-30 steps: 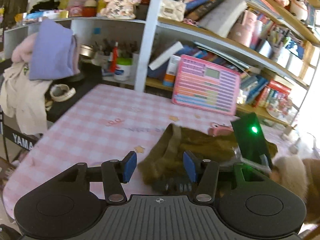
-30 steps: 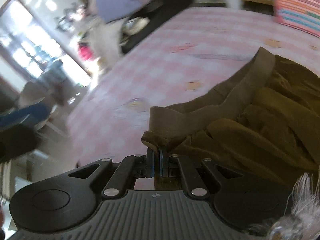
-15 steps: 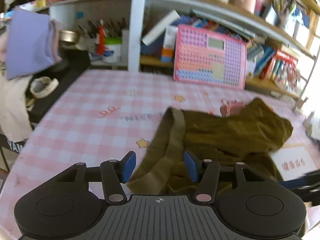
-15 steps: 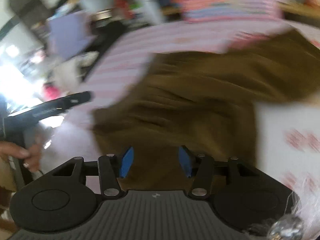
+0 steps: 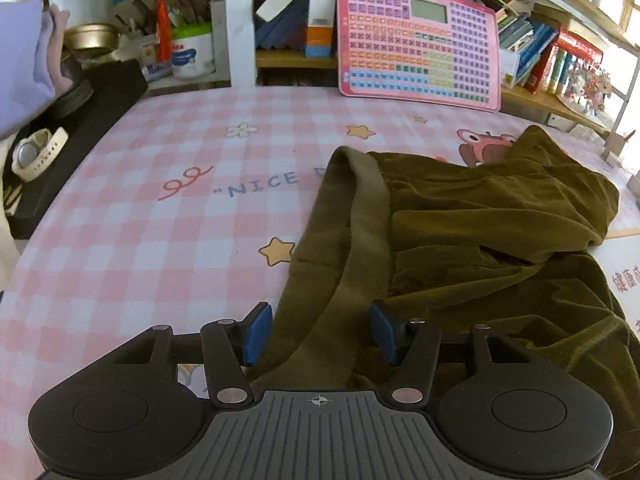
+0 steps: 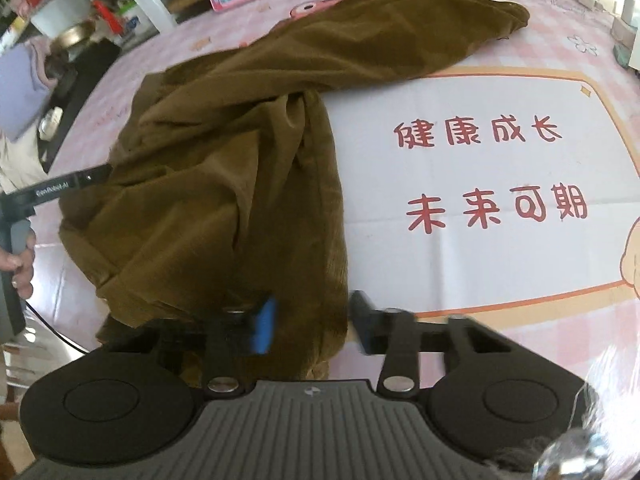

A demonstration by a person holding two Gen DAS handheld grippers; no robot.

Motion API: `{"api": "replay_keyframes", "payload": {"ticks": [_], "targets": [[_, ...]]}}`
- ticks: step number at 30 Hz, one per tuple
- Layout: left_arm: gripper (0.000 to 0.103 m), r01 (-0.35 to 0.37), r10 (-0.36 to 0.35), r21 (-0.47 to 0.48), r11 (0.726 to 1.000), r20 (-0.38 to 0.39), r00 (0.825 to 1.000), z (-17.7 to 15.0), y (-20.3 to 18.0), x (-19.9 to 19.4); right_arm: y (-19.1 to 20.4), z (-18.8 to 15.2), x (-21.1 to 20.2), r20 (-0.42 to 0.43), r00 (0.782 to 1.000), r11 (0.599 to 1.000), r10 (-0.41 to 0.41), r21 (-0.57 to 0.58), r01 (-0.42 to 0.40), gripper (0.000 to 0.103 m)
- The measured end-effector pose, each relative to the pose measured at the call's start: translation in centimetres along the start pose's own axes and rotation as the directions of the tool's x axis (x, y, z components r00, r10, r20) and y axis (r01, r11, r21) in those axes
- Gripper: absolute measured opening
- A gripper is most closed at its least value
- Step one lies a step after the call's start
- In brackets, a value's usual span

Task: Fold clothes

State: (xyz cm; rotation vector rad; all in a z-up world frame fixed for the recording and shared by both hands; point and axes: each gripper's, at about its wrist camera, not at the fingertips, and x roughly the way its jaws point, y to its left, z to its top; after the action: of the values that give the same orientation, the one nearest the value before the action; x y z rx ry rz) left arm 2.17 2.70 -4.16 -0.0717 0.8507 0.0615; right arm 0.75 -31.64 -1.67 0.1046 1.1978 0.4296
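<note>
An olive-brown pair of trousers (image 5: 472, 240) lies crumpled on the pink checked tablecloth (image 5: 160, 220). Its ribbed waistband (image 5: 360, 240) runs toward me in the left wrist view. My left gripper (image 5: 320, 332) is open, with the waistband lying between its blue pads. In the right wrist view the trousers (image 6: 240, 140) spread from the near left to the far right. My right gripper (image 6: 314, 326) is open, low over the near edge of the cloth. The left gripper's body (image 6: 52, 190) and the hand holding it show at the left edge of that view.
A pink calculator toy (image 5: 420, 36) leans on the shelving at the back. A black tray with a white watch (image 5: 34, 154) sits at the far left, with a lilac cloth (image 5: 20, 68) above it. A white panel with red characters (image 6: 480, 172) covers the table's right side.
My right gripper let go of the waistband, opened, and swung round to the trousers' other side. My left gripper moved in low over the waistband, still open.
</note>
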Motion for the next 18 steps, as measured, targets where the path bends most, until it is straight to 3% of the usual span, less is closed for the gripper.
{"api": "replay_keyframes", "payload": {"ticks": [5,9,14,18], "targets": [[0.043,0.020,-0.020,-0.031,0.999,-0.013,1.000,-0.6,1.2,-0.2,1.1,1.0,0.0,0.009,0.999,0.990,-0.032,-0.137,0.033,0.006],[0.040,0.009,-0.010,-0.039,0.999,-0.023,1.000,-1.0,1.2,-1.1,-0.4,4.0,-1.6,0.104,0.981,0.965,-0.164,-0.192,0.181,0.005],[0.040,0.023,-0.025,-0.063,0.998,-0.031,0.999,-1.8,1.1,-2.0,-3.8,8.9,-5.5,0.260,0.914,0.927,-0.312,-0.124,0.353,0.005],[0.040,0.089,-0.093,-0.089,0.992,-0.050,0.994,-2.3,0.3,-2.5,-5.4,12.1,-6.9,0.352,0.850,0.891,-0.392,-0.084,0.446,0.007]]}}
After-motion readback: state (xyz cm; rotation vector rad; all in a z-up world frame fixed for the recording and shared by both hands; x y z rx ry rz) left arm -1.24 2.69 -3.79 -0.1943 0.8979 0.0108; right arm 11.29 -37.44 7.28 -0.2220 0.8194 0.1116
